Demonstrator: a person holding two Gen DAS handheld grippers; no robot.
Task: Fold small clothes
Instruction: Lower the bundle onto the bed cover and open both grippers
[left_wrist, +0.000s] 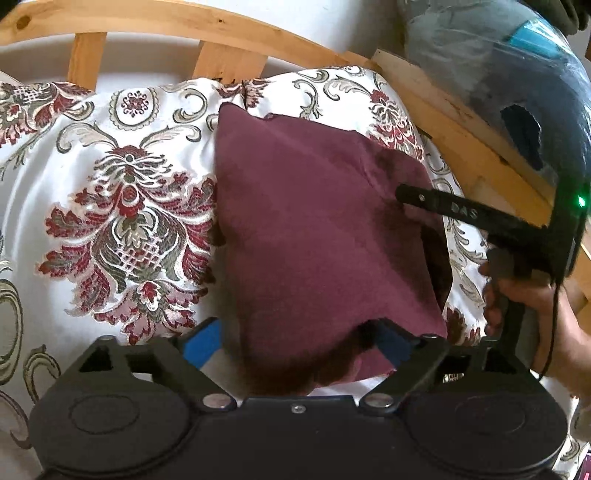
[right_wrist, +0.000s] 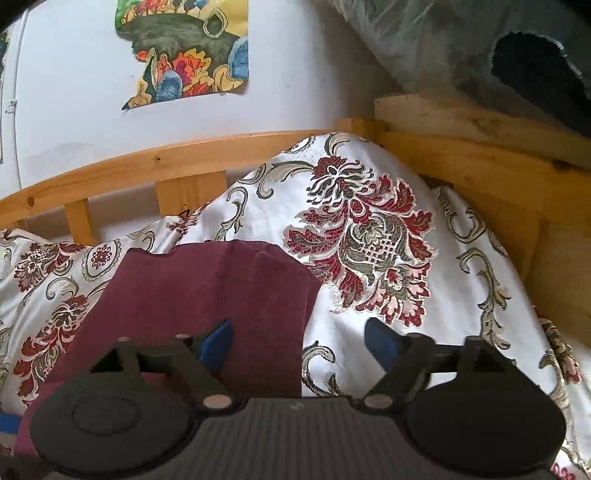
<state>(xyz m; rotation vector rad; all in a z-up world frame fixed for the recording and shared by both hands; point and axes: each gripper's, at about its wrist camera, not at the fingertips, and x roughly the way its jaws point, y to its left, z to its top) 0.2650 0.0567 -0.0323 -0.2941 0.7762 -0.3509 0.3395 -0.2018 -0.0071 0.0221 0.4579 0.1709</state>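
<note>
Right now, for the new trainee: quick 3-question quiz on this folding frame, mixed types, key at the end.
1. True or false: the maroon garment lies on a floral bedspread.
2. The right gripper is: A) open, B) shut on the garment, C) out of view.
3. Fill in: the bed rail behind the bedspread is made of ____.

Key: 1 true; 2 A; 3 wood.

The left gripper (left_wrist: 299, 338) has its jaws wide apart. The right gripper (right_wrist: 301, 341) is spread wide too, held in a bare hand (left_wrist: 532, 306).
</note>
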